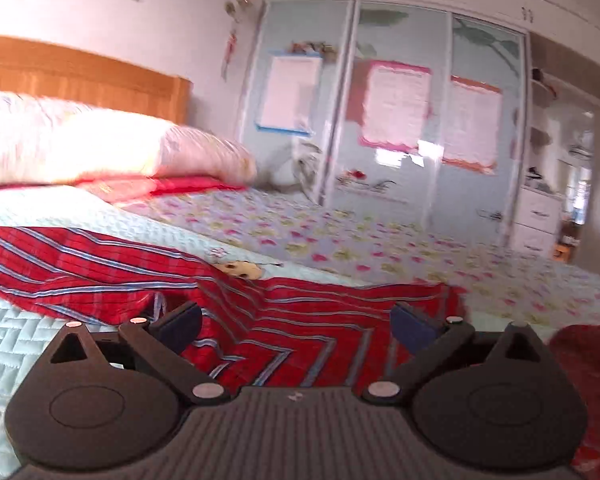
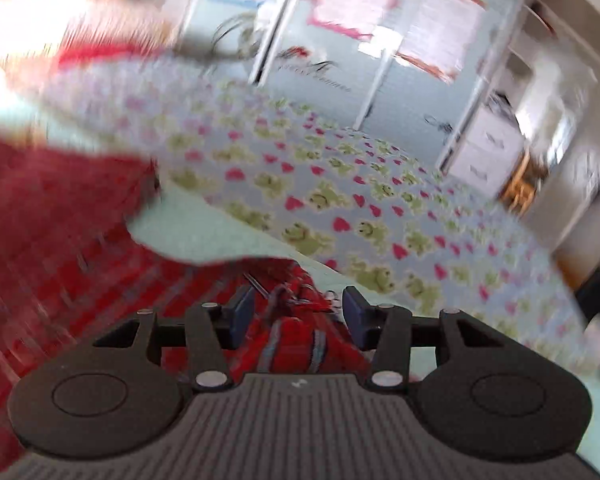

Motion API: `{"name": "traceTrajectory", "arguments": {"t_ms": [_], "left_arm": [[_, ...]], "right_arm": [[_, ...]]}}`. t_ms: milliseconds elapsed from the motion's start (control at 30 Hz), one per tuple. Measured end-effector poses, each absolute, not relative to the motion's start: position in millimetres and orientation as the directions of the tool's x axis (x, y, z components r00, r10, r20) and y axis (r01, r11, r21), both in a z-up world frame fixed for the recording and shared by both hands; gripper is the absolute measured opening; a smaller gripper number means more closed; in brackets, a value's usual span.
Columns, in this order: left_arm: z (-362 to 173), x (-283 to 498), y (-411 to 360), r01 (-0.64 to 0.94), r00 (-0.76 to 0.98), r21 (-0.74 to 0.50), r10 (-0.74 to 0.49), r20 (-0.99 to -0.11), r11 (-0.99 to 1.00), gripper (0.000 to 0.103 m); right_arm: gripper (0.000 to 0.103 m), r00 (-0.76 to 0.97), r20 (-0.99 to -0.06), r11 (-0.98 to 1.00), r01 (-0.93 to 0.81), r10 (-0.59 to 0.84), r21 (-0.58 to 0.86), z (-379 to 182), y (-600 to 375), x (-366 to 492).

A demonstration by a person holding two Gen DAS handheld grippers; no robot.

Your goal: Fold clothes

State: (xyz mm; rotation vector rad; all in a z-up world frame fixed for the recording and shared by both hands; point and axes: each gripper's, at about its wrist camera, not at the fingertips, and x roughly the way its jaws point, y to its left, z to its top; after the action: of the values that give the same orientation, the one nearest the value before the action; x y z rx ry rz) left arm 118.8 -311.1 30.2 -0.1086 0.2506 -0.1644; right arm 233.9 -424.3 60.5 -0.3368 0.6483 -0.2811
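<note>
— Across the lower half of the left wrist view, what lies at the edges?
— A red striped garment [image 1: 100,268] spreads over a pale quilted cover [image 1: 28,344] on the bed [image 1: 380,240]; its upper edge runs from the left border toward the lower right. Beyond it, the frog-and-heart sheet [image 1: 340,236] stretches bare to the wardrobe doors [image 1: 400,112] in the upper right. Pillows [image 1: 112,148] and a wooden headboard [image 1: 80,76] fill the upper left.
— And the hands' pose?
— No hand shows. The left gripper [image 1: 296,320] points nearly level over the cloth; the right gripper [image 2: 298,312] tips downward, its view tilted and blurred.
— The claws?
— The left one is spread wide, pads clear of the fabric, which lies beneath the gap. The right one stands partly apart; a bunched fold of the same red striped garment [image 2: 296,340] rises between its fingers [image 2: 242,308], and the pads do not press it.
— Room on the right?
— Open sheet [image 2: 360,208] up to the white drawers [image 2: 484,152] at the upper right.
</note>
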Motion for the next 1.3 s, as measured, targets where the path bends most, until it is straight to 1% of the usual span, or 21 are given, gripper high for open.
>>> {"name": "traceTrajectory", "arguments": {"t_ms": [33, 133, 200, 267, 333, 367, 400, 467, 500, 533, 633, 767, 867, 967, 1067, 1100, 1133, 1167, 1200, 1233, 1300], "left_arm": [[31.0, 119.3, -308.3, 0.148, 0.954, -0.140, -0.179, -0.242, 0.979, 0.103], [28.1, 115.8, -288.3, 0.161, 0.952, -0.256, -0.219, -0.215, 0.953, 0.103], [25.1, 125.0, -279.8, 0.135, 0.941, -0.318, -0.221, -0.254, 0.938, 0.103], [20.8, 136.2, -272.5, 0.104, 0.924, -0.373, -0.229, -0.308, 0.922, 0.103], [18.1, 140.3, -265.8, 0.103, 0.913, -0.419, -0.252, -0.320, 0.902, 0.103], [17.3, 140.6, -263.2, 0.107, 0.911, -0.437, -0.264, -0.316, 0.893, 0.103], [16.6, 140.9, -260.7, 0.110, 0.909, -0.456, -0.275, -0.312, 0.883, 0.103], [15.3, 142.9, -258.0, 0.115, 0.905, -0.479, -0.291, -0.312, 0.870, 0.103], [14.7, 144.4, -257.0, 0.115, 0.902, -0.488, -0.297, -0.314, 0.865, 0.103], [14.1, 145.8, -256.0, 0.116, 0.899, -0.497, -0.304, -0.316, 0.860, 0.103], [13.1, 145.9, -250.1, 0.120, 0.895, -0.532, -0.323, -0.307, 0.838, 0.103], [11.8, 147.9, -245.2, 0.117, 0.891, -0.562, -0.337, -0.305, 0.819, 0.103], [11.9, 148.4, -244.6, 0.118, 0.890, -0.566, -0.340, -0.304, 0.816, 0.103], [11.6, 148.5, -243.2, 0.119, 0.890, -0.575, -0.343, -0.300, 0.810, 0.103], [11.4, 148.4, -242.2, 0.119, 0.890, -0.581, -0.345, -0.296, 0.805, 0.103], [11.4, 148.7, -242.0, 0.119, 0.890, -0.581, -0.345, -0.297, 0.805, 0.103], [11.4, 148.9, -241.6, 0.119, 0.890, -0.582, -0.346, -0.296, 0.804, 0.103], [11.3, 149.1, -241.3, 0.119, 0.890, -0.585, -0.347, -0.296, 0.803, 0.103], [11.2, 149.3, -241.0, 0.119, 0.890, -0.587, -0.348, -0.295, 0.801, 0.103], [11.1, 149.5, -240.5, 0.119, 0.889, -0.590, -0.350, -0.294, 0.799, 0.103], [10.9, 150.0, -239.5, 0.119, 0.889, -0.595, -0.352, -0.293, 0.795, 0.103]], "right_arm": [[0.047, 0.754, -0.546, 0.893, 0.119, -0.366, -0.435, 56.1, -422.9, 239.2], [0.047, 0.732, -0.574, 0.863, 0.036, -0.366, -0.504, 52.5, -417.9, 245.5], [0.047, 0.722, -0.587, 0.864, 0.029, -0.366, -0.503, 55.0, -422.6, 251.4], [0.047, 0.701, -0.589, 0.835, 0.017, -0.402, -0.550, 53.1, -424.1, 259.0], [0.046, 0.670, -0.601, 0.795, -0.026, -0.436, -0.606, 49.4, -420.9, 265.3], [0.037, 0.650, -0.614, 0.777, -0.057, -0.448, -0.627, 47.1, -418.4, 268.3], [0.025, 0.627, -0.632, 0.762, -0.093, -0.456, -0.641, 44.7, -415.7, 271.4], [0.021, 0.580, -0.661, 0.729, -0.160, -0.475, -0.665, 40.3, -409.9, 277.5], [0.009, 0.563, -0.670, 0.725, -0.170, -0.485, -0.668, 40.8, -406.7, 280.6], [0.003, 0.547, -0.679, 0.737, -0.158, -0.489, -0.658, 44.5, -404.5, 283.9], [0.003, 0.492, -0.744, 0.832, -0.067, -0.452, -0.551, 69.0, -396.8, 298.4], [0.003, 0.476, -0.843, 0.967, 0.172, -0.251, -0.190, 101.8, -399.7, 324.1], [0.003, 0.521, -0.848, 0.947, 0.311, -0.099, 0.081, 102.0, -410.8, 336.8], [0.004, 0.510, -0.857, 0.916, 0.375, -0.075, 0.143, 88.8, -413.5, 340.3], [0.004, 0.546, -0.837, 0.841, 0.429, 0.050, 0.330, 78.1, -424.1, 333.7], [0.010, 0.559, -0.824, 0.811, 0.438, 0.092, 0.388, 76.8, -426.3, 333.2], [0.013, 0.560, -0.820, 0.805, 0.428, 0.120, 0.410, 77.0, -425.9, 334.0], [0.025, 0.543, -0.830, 0.838, 0.388, 0.128, 0.383, 79.5, -421.9, 336.9], [0.030, 0.526, -0.840, 0.868, 0.347, 0.135, 0.356, 82.0, -417.9, 339.8], [0.030, 0.517, -0.849, 0.906, 0.302, 0.105, 0.296, 86.9, -413.2, 340.9], [0.032, 0.553, -0.832, 0.975, 0.202, -0.031, 0.098, 102.5, -408.1, 334.7]]}}
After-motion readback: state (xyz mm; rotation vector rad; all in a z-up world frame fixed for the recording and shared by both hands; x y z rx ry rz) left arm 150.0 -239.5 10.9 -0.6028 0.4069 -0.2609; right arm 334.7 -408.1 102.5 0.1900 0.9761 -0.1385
